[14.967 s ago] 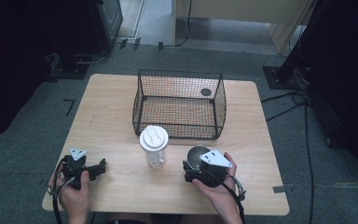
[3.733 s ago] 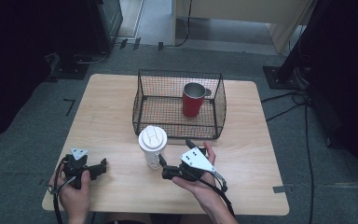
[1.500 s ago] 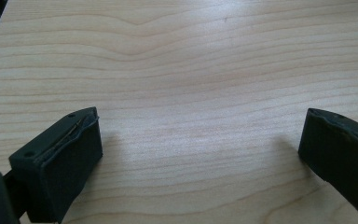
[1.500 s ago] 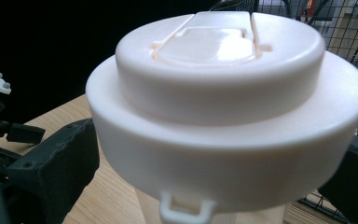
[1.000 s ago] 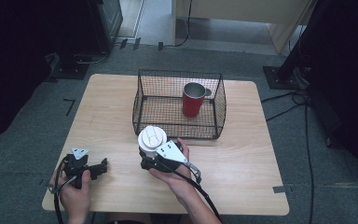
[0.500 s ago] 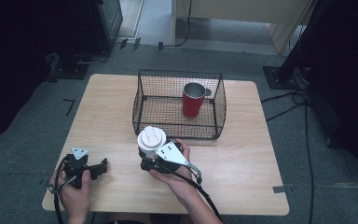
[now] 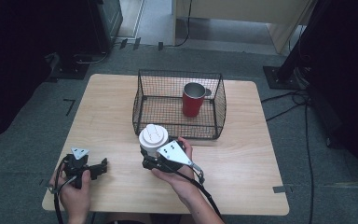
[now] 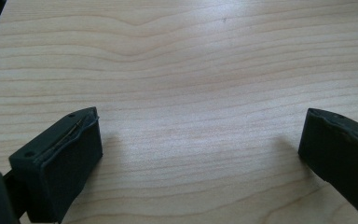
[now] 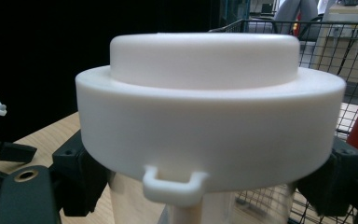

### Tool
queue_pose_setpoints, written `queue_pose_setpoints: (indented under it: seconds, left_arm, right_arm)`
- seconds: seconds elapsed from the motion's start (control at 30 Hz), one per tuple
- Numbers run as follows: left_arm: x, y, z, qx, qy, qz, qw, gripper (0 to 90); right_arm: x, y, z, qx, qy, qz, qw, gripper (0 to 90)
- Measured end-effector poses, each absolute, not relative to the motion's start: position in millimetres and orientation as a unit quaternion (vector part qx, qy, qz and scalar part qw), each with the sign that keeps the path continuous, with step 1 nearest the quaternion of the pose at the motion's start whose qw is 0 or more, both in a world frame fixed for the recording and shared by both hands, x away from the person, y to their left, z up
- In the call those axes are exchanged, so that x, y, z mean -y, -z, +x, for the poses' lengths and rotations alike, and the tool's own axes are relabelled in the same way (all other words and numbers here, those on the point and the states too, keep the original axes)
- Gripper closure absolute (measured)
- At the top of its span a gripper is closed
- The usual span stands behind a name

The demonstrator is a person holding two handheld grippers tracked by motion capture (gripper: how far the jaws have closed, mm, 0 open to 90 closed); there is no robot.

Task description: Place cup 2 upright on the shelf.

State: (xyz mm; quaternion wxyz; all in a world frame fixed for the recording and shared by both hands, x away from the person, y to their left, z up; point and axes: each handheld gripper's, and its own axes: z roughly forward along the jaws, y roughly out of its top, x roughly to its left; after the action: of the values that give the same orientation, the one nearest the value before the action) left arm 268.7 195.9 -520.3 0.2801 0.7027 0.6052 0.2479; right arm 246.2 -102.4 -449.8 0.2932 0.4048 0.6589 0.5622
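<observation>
A clear plastic cup with a white lid [image 7: 153, 135] stands on the wooden table [image 7: 247, 154] just in front of the wire basket [image 7: 177, 128]. My right gripper [image 7: 150, 157] has its black jaws closed on the cup's sides just under the lid [image 9: 209, 107], one jaw at each side of the right gripper view. A red mug [image 7: 193, 99] stands upright inside the basket, toward its back right. My left gripper [image 7: 103, 167] rests near the front left corner of the table, its jaws wide apart over bare wood [image 8: 200, 154].
The basket's front wall is close behind the cup. Open table surface lies to the right of the right hand and between the two grippers. Dark equipment and cables stand on the floor around the table.
The red mug went into the basket earlier. Over the last second the right gripper has stayed on the cup, which shifted only slightly. The left gripper has not moved.
</observation>
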Motion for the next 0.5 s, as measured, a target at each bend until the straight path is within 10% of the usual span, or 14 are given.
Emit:
queue_pose_setpoints:
  seconds: [0.5]
  left_arm:
    - [-195.9,520.3,268.7,-0.605,-0.248,0.703,0.280,0.0]
  right_arm:
    - [104.9,435.8,249.6,-0.646,-0.576,0.396,0.308,15.7]
